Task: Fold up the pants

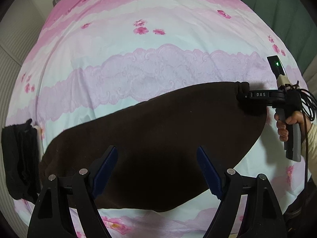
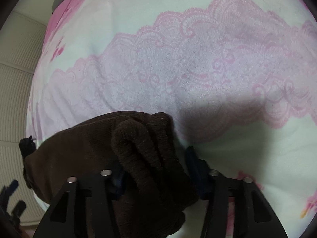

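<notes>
The dark brown pants lie folded lengthwise across the pink and white floral bedsheet. My left gripper is open and hovers over the near middle of the pants, touching nothing that I can see. My right gripper is at the far right end of the pants. In the right wrist view its jaws stand on either side of a bunched ribbed fold of the pants, and my right gripper is shut on that fold.
A folded black garment lies at the left edge of the bed. A beige ribbed surface is to the left of the bed. A green curtain hangs at the far right. A hand holds the right gripper's handle.
</notes>
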`<act>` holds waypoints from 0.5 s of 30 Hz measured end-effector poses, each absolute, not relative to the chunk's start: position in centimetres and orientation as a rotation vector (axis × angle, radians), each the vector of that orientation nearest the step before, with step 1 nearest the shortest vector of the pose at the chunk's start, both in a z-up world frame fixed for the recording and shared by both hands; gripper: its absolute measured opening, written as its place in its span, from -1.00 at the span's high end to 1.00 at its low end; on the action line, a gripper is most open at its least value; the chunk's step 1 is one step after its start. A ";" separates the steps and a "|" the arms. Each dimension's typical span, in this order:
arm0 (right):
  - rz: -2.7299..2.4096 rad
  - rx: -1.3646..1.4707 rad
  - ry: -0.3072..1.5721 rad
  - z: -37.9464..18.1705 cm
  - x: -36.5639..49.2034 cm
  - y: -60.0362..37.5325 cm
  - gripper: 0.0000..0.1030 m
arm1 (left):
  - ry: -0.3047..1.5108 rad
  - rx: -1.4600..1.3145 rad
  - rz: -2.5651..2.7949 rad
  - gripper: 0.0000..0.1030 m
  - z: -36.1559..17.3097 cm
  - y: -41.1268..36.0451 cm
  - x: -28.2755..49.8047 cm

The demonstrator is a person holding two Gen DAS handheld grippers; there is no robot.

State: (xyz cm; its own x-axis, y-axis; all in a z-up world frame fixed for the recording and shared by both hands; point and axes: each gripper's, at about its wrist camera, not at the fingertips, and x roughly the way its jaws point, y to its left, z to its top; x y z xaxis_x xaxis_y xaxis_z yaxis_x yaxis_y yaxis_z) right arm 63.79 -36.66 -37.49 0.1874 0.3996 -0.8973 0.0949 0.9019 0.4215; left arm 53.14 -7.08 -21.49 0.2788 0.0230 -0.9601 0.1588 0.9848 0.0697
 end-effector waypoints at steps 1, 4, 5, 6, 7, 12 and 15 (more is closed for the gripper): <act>0.221 0.423 1.376 -37.4 63.7 -36.6 0.20 | 1.291 0.156 -0.091 -0.58 -21.5 -7.0 53.1; 0.217 0.403 1.362 -36.6 63.5 -36.2 0.34 | 1.294 0.141 -0.085 -0.58 -21.6 -6.8 53.0; 0.213 0.418 1.357 -36.3 63.5 -36.2 0.36 | 1.293 0.135 -0.085 -0.58 -21.5 -6.8 52.9; 0.204 0.437 1.348 -35.7 63.4 -36.2 0.38 | 1.293 0.127 -0.090 -0.58 -21.5 -6.8 52.7; 0.198 0.449 1.335 -35.0 63.1 -36.4 0.39 | 1.293 0.119 -0.098 -0.58 -21.6 -6.8 52.6; 0.179 0.482 1.259 -30.8 60.9 -36.8 0.40 | 1.315 0.096 -0.098 -0.58 -22.4 -6.9 51.3; 0.181 0.516 1.231 -28.4 59.6 -37.3 0.41 | 1.343 0.082 -0.095 -0.58 -23.3 -7.1 50.1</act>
State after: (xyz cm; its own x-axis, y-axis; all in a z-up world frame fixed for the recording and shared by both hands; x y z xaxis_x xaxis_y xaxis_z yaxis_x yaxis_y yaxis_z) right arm 59.57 -37.25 -28.38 0.3364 0.4035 -0.8509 0.1416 0.8716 0.4694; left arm 50.11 -7.12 -23.34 0.2234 -0.0214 -0.9745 0.1159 0.9933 0.0048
